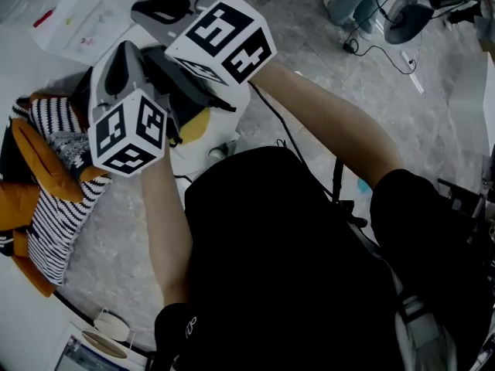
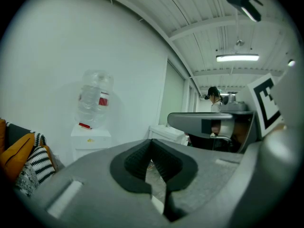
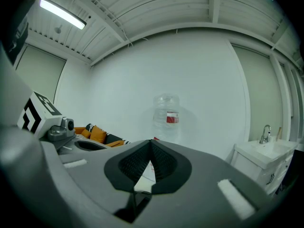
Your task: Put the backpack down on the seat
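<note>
Both grippers are held up in front of me, side by side. My left gripper (image 1: 117, 56) is shut with nothing in it; in its own view the ribbed pads (image 2: 142, 158) meet. My right gripper (image 1: 158, 10) is also shut and empty, and its pads (image 3: 161, 163) are closed together. Below them a black and yellow thing (image 1: 195, 124), which may be the backpack, lies on a white seat (image 1: 232, 108); the grippers hide most of it. Neither gripper touches it.
A sofa (image 1: 15, 207) with orange and striped cushions (image 1: 54, 215) stands at the left. A water dispenser with its bottle (image 2: 95, 99) stands by the white wall, and a sink (image 3: 266, 146) is at the right. Cables and a person's legs (image 1: 352, 2) are on the floor behind.
</note>
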`<state>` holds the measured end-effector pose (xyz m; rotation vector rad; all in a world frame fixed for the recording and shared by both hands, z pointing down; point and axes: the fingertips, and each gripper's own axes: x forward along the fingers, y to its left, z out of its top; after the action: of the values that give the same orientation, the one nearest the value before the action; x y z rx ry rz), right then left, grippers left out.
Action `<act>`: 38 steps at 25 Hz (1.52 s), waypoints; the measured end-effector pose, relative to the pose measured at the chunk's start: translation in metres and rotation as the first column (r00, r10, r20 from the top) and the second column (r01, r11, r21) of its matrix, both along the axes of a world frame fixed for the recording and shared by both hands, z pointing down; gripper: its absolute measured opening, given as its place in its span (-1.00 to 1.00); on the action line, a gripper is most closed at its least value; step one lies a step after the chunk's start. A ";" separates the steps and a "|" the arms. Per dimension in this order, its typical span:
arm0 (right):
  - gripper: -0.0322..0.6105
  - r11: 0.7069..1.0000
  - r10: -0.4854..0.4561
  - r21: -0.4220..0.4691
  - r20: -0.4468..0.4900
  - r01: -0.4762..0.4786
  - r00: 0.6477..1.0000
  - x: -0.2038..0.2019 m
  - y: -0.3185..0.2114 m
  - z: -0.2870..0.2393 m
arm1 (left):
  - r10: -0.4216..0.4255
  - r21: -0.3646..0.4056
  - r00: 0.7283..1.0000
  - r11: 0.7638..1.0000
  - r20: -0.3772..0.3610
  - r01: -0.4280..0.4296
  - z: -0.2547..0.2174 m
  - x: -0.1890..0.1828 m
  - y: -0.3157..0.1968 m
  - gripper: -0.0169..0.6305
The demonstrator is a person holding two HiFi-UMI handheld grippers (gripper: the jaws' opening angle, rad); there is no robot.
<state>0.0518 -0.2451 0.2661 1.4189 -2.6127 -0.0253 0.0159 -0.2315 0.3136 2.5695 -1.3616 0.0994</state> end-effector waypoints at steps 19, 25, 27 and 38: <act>-0.88 0.996 0.079 0.013 0.181 -0.083 0.980 -0.021 0.005 -0.001 | -0.246 0.081 0.969 0.966 0.000 0.245 -0.023 -0.064 0.005 -0.95; -0.88 0.999 0.047 0.012 0.172 -0.050 0.984 -0.039 0.007 0.003 | -0.313 0.132 0.950 0.942 0.016 0.308 -0.034 -0.082 0.002 -0.95; -0.88 0.999 0.034 0.012 0.167 -0.037 0.985 -0.045 0.003 0.001 | -0.325 0.141 0.945 0.938 0.030 0.318 -0.035 -0.085 -0.002 -0.95; -0.88 1.000 -0.002 0.028 0.138 -0.001 0.990 -0.062 -0.005 -0.003 | -0.335 0.138 0.942 0.933 -0.005 0.332 -0.041 -0.094 -0.009 -0.95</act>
<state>-0.0100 -0.2497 0.2627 1.4795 -2.7335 0.0385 -0.0778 -0.2403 0.2728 2.4015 -1.8490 -0.0307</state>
